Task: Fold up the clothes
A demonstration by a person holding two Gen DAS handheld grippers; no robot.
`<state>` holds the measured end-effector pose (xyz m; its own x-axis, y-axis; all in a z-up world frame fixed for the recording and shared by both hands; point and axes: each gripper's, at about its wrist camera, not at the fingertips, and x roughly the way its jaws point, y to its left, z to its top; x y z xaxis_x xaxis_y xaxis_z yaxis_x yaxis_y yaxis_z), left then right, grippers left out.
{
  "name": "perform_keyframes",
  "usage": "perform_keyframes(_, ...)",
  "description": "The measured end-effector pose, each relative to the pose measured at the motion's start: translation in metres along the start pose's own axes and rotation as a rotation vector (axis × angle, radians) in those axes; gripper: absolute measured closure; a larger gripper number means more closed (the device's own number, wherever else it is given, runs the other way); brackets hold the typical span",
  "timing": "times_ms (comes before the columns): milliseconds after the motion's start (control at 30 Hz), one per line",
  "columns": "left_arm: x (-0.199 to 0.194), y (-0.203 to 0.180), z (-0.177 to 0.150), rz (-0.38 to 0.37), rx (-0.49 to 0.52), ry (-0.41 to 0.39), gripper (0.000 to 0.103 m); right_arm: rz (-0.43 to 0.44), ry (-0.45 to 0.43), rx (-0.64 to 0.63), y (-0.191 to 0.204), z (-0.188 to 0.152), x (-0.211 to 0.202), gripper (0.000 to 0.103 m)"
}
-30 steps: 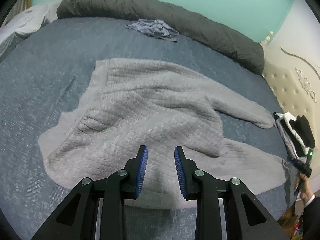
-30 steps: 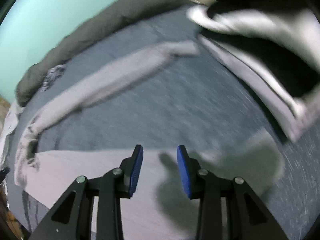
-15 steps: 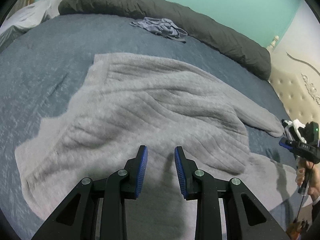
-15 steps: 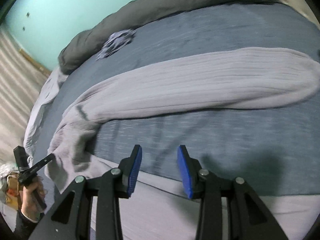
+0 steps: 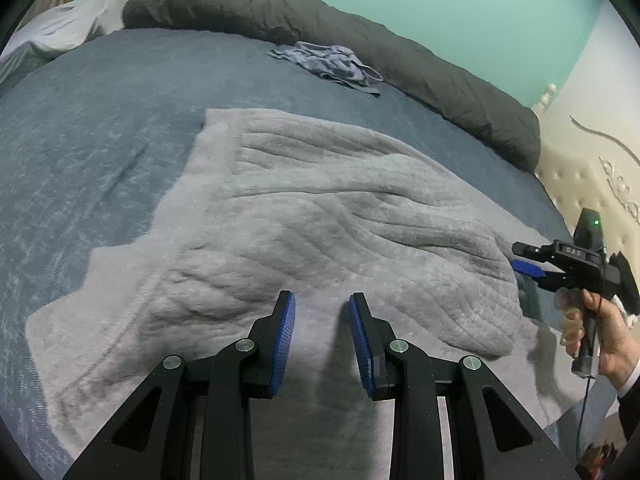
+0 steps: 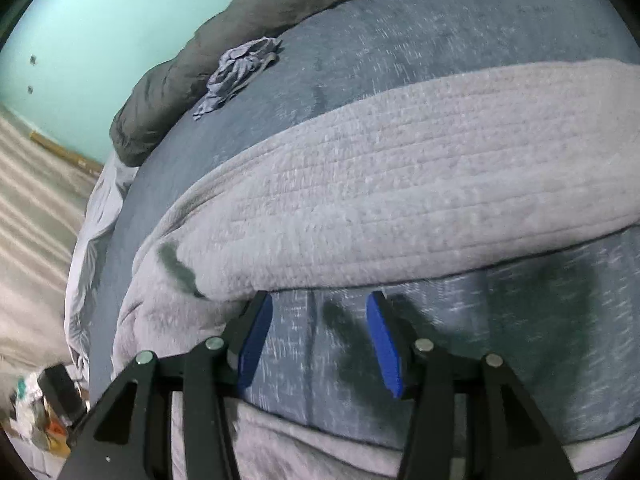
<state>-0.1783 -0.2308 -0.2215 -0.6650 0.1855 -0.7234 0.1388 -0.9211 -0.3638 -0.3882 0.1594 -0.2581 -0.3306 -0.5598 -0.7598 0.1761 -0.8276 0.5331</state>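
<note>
Blue-grey bedding carries our pale grey quilted fleece sweater [image 5: 320, 216], spread flat. It looks soft, light and floppy; we judge cuff or hem best. Left claw [image 5: 322, 320] hovers apart, empty; right claw [image 6: 320, 336] is opening beside the sleeve [image 6: 400, 184].

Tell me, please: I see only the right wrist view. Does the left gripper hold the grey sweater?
Observer: No. The left gripper hovers above the grey sweater with nothing between its jaws.
Operator: Does the sweater's body lie flat?
Observer: Mostly spread, with wrinkles across its middle.
Operator: Where is the right gripper from there?
Observer: The right gripper is at the sweater's right edge in the left wrist view, jaws opening, nothing between them.
</note>
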Motion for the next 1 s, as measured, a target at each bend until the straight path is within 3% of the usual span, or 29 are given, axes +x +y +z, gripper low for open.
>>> perform_keyframes(300,-0.036,0.046,0.014,0.048,-0.080,-0.081,0.072,-0.059,0.004,-0.025,0.009,-0.007,0.008,0.053)
perform_keyframes(400,-0.043,0.067,0.018,0.075,-0.142,-0.098,0.061,-0.070,0.007,-0.028,0.008,-0.008,0.003,0.053)
perform_keyframes(567,-0.048,0.097,0.009,0.125,-0.202,-0.074,0.059,-0.079,-0.008,-0.038,0.008,-0.009,-0.009,0.053)
perform_keyframes(700,-0.051,0.117,-0.003,0.077,-0.276,-0.042,0.056,-0.075,-0.014,-0.029,0.009,-0.012,-0.010,0.053)
perform_keyframes(833,-0.045,0.122,-0.009,-0.034,-0.326,-0.047,0.049,-0.071,-0.007,-0.029,0.012,-0.021,-0.008,0.053)
perform_keyframes(1000,-0.035,0.121,-0.005,-0.025,-0.294,-0.033,0.050,-0.085,0.009,-0.059,0.020,-0.029,-0.011,0.053)
